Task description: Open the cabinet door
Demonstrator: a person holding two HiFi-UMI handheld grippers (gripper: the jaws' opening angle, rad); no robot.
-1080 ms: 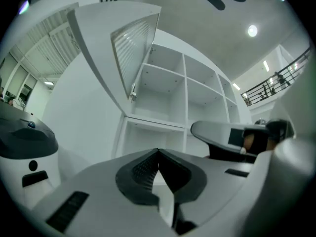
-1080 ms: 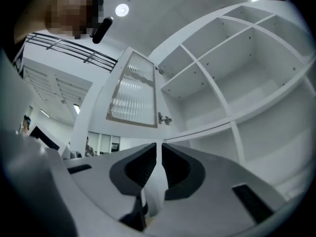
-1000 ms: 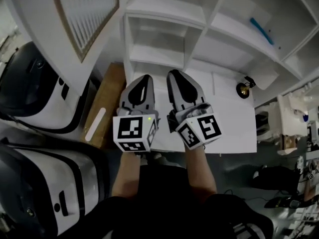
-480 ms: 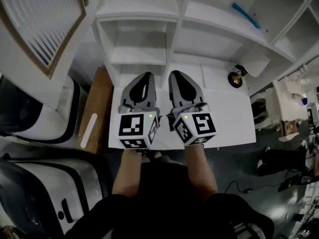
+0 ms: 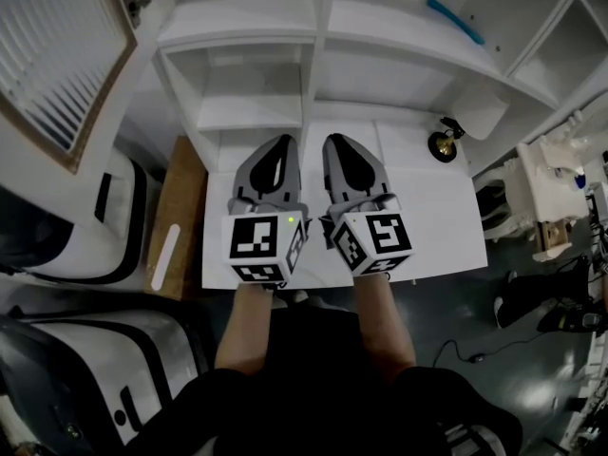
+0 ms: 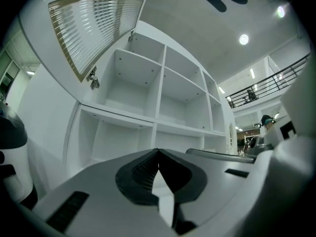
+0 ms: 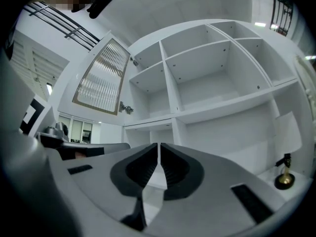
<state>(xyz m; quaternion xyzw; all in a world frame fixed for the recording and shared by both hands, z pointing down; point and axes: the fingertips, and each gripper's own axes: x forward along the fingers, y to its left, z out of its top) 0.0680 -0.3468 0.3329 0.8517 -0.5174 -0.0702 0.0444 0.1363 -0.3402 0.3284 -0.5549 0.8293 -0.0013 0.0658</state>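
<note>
Now we're holding the left gripper (image 5: 278, 148) and right gripper (image 5: 341, 148) side by side at mid-frame over the white bench (image 5: 432, 226), both clenched on nothing. The cabinet door (image 5: 57, 55), ribbed panel and all, is standing swung wide open at upper left, well apart from them.

The cabinet (image 5: 247, 17) is white; its door (image 5: 57, 55), at ten o'clock, has a ribbed pane framed tan. The grey left tool (image 5: 282, 141) and right tool (image 5: 339, 141) carry black-and-white square-patterned cubes.
</note>
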